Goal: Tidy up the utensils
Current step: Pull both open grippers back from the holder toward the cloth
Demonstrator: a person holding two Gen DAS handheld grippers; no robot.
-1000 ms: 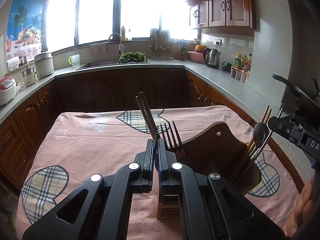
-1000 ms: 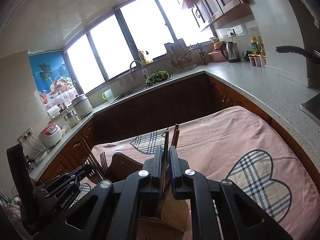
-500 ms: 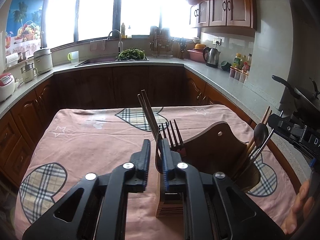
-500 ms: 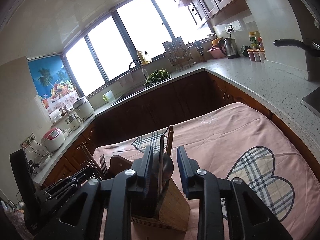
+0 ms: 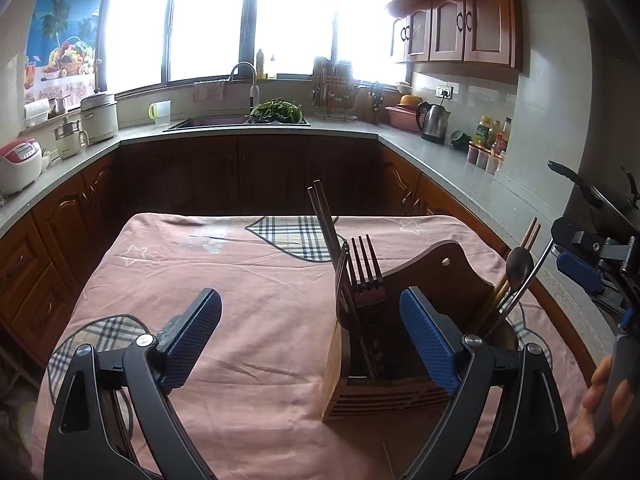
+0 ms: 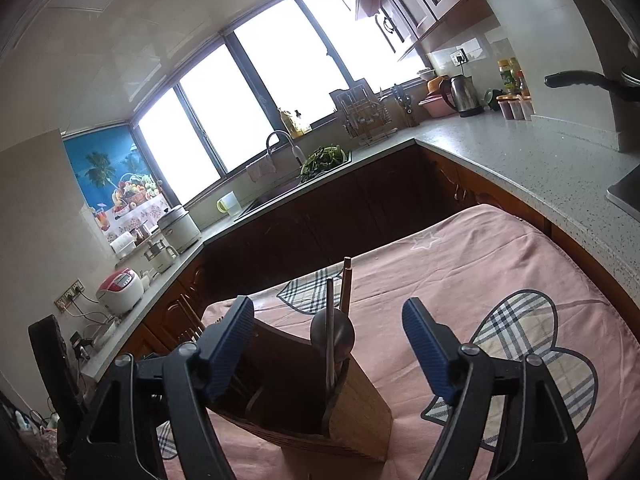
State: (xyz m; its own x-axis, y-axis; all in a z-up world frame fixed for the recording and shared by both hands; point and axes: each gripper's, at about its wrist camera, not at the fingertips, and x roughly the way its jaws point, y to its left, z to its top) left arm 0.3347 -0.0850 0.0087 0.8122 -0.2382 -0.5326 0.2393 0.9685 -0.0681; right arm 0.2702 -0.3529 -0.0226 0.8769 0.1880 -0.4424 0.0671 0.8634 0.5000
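A wooden utensil holder [image 5: 404, 364] stands on the pink cloth. Its left compartment holds forks [image 5: 364, 264] and dark chopsticks [image 5: 322, 216]. Its right compartment holds a dark spoon [image 5: 519, 268], a metal handle and wooden chopsticks. My left gripper [image 5: 310, 330] is wide open and empty, just behind the holder. In the right wrist view the holder [image 6: 320, 400] sits between the fingers of my right gripper [image 6: 328, 344], which is wide open and empty above it. The spoon [image 6: 332, 334] and chopsticks [image 6: 347, 284] stick up there. The right gripper also shows in the left wrist view [image 5: 588, 260].
The holder stands on a table with a pink cloth [image 5: 240, 280] with plaid hearts. Dark wood cabinets and a grey counter [image 5: 480, 176] run around the table. A sink [image 5: 224, 122], a kettle [image 5: 434, 122] and a rice cooker [image 5: 18, 164] stand on the counter.
Both grippers went from shut to wide open. Each let go of the utensils it held, which now stand in the holder. Both grippers have drawn back a little.
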